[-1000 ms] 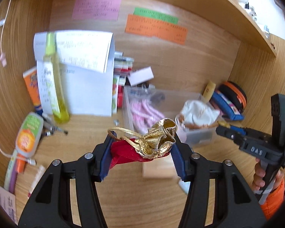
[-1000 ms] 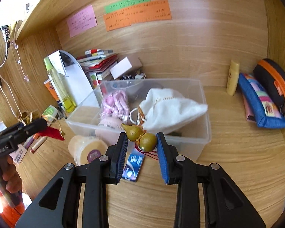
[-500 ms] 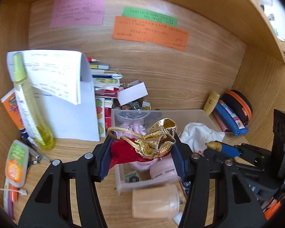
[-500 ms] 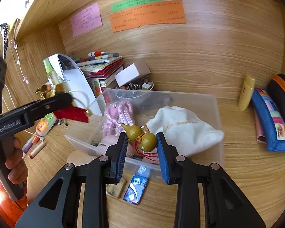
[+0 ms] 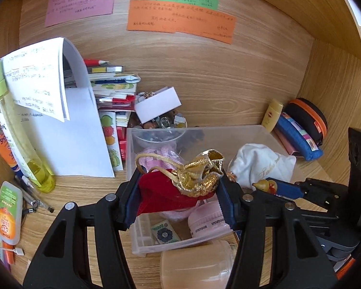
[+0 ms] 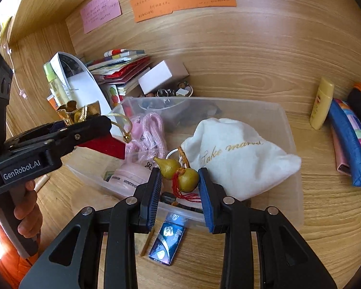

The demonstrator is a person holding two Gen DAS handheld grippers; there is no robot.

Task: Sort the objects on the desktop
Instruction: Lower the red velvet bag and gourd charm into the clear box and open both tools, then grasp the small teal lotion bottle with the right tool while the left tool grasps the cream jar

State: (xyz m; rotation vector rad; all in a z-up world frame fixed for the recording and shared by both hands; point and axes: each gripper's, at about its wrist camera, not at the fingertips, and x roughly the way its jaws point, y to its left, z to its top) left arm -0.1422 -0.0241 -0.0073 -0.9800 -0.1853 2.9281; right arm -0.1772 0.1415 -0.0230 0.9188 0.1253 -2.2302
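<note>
Because the sorting seems to collect small things in one place, the left wrist view shows the left gripper point(image 5: 178, 192) poised over the near left corner of the clear plastic bin point(image 5: 264, 130), which sits on the worktop point(image 5: 84, 192) towards its back edge. Its fingers are spread only as wide as the red and gold drawstring pouch point(image 5: 180, 187) they pinch, one pad on each side, so the pouch hangs above the bin's contents: a pink cord bundle, a pink jar point(image 5: 207, 221) and a white cloth bag point(image 5: 260, 166). I judge it is held there for release.

Seen from the right wrist view, the right gripper point(image 6: 179, 180) hovers over the bin's near wall point(image 6: 296, 207), its fingers narrowed onto a small gourd charm point(image 6: 180, 172) with a red tassel, squeezing its fatter bulb. A blue packet point(image 6: 168, 243) lies on the worktop just outside that wall, probably unsorted.
</note>
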